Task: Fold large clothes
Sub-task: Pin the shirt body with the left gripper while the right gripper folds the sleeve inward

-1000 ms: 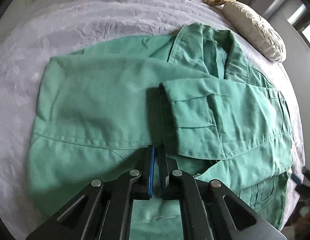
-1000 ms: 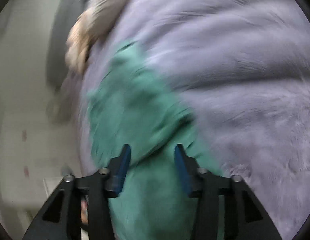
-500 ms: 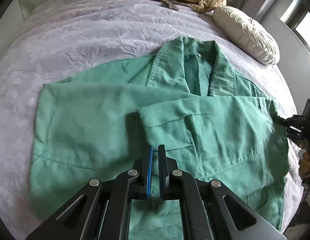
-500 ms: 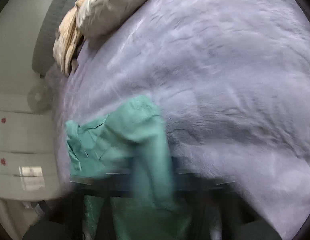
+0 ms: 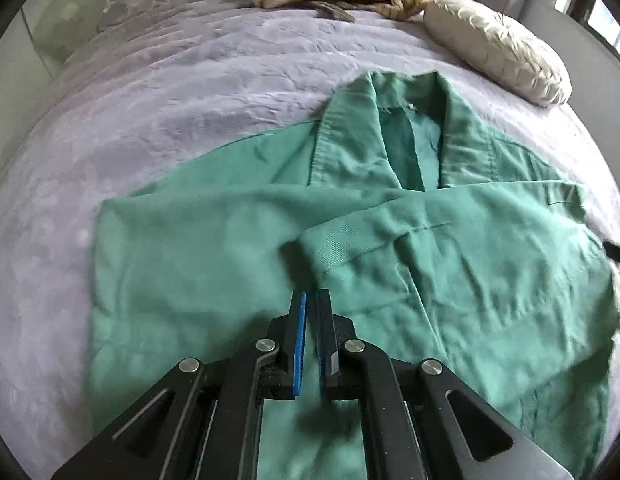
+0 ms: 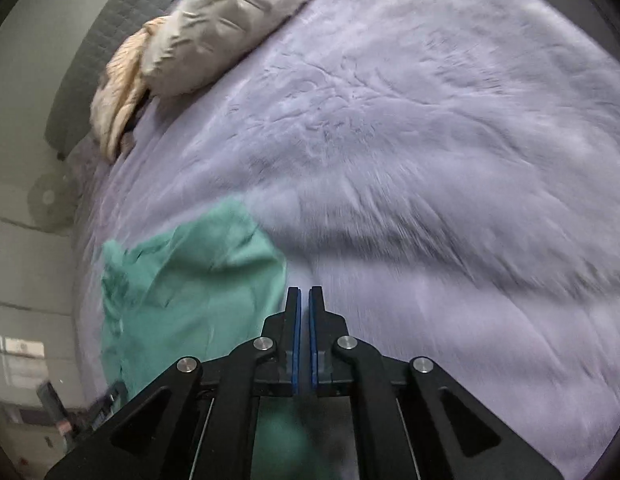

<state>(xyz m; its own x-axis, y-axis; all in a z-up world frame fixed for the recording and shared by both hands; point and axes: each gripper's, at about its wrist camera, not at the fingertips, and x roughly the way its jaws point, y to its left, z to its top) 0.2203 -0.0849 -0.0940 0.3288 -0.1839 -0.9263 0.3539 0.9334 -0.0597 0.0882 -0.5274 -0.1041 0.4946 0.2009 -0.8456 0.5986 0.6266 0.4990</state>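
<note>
On the lilac bed point(image 5: 213, 92) our green jacket point(image 5: 237, 264) lies with both sleeves folded in, both fingers point(image 5: 312, 308) point(image 6: 303, 304) shut and empty, so next we should open and grip the hem.

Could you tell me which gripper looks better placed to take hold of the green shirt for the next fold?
Probably the left gripper: it hangs shut directly over the green shirt, beside the folded-in sleeve. The right gripper, also shut, sits just past the shirt's edge over the lilac bedspread.
</note>
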